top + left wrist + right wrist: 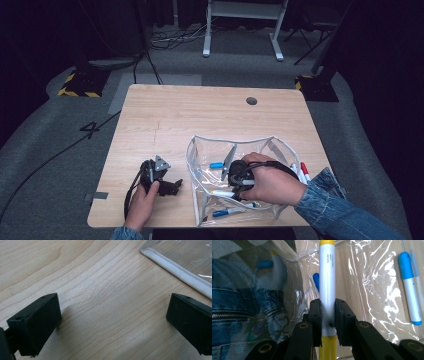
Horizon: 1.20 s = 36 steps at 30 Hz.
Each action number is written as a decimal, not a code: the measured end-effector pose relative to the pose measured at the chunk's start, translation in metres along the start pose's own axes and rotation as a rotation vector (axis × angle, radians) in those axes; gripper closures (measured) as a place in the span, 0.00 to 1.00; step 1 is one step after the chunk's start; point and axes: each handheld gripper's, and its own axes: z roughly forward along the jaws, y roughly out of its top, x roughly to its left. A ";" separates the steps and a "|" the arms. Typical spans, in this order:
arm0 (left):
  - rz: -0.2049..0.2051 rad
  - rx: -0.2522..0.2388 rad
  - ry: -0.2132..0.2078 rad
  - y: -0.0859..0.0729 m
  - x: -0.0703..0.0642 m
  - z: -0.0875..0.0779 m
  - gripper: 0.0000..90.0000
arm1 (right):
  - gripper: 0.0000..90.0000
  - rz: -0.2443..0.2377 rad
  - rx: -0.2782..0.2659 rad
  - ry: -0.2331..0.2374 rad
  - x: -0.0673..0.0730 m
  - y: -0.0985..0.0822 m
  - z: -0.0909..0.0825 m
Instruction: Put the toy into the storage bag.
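A clear plastic pouch (235, 141) with white trim lies open on the wooden table (200, 110). My right gripper (239, 179) reaches down into it, a hand wrapped around its body. In the right gripper view, the right gripper (327, 312) is shut on a white marker (327, 277) with yellow ends, which points straight away between the pads. A blue-capped marker (410, 290) lies inside the pouch to the right. My left gripper (170, 187) rests on the table left of the pouch. Its jaws stand wide apart over bare wood (112, 322), with the pouch's trim (180, 271) just beyond.
More markers lie in the pouch, one with a blue cap (217, 164) and one near the front edge (225, 212). Red and blue markers (302, 172) lie by the pouch's right side. A denim sleeve (237, 302) shows through the plastic. The table has a cable hole (251, 100).
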 end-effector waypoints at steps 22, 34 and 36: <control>0.004 0.001 0.002 0.000 0.000 0.000 0.00 | 0.85 -0.031 0.109 0.075 -0.002 0.001 0.038; 0.006 -0.001 0.003 0.000 0.000 0.000 0.00 | 0.72 0.021 -0.022 -0.020 -0.006 -0.004 0.009; 0.004 0.001 0.002 0.000 0.000 0.000 0.00 | 0.71 0.038 -0.089 -0.068 -0.005 -0.008 -0.009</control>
